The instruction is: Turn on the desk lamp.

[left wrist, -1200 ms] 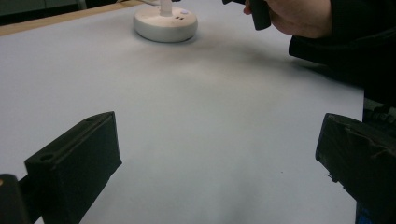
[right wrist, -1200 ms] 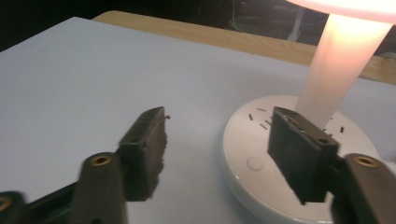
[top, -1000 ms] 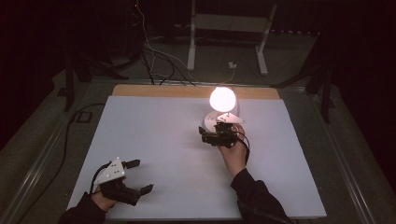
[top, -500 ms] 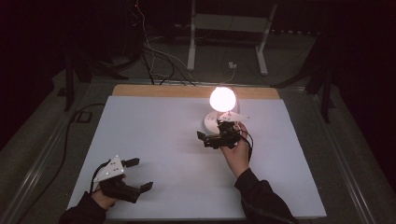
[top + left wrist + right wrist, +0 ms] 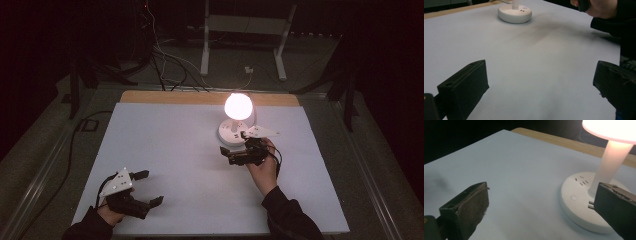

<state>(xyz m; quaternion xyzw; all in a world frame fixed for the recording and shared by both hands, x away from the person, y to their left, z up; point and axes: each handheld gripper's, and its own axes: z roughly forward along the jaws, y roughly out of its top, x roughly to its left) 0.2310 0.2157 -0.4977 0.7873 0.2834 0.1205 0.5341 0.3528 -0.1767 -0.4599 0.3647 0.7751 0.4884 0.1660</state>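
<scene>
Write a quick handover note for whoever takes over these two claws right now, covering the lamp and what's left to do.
Left claw: open, holding nothing, low over the near left of the white table, well away from the lamp.
Right claw: open, holding nothing, just in front of the lamp base; its own view has the base right beside one jaw, not gripped.
Lamp: upright at the far middle right of the table, lit, with a round button on top of the base.
Done: lamp is on.
Left: unclear from here; probably nothing more than drawing the right claw away, or pressing the button if the lamp should be off.
</scene>
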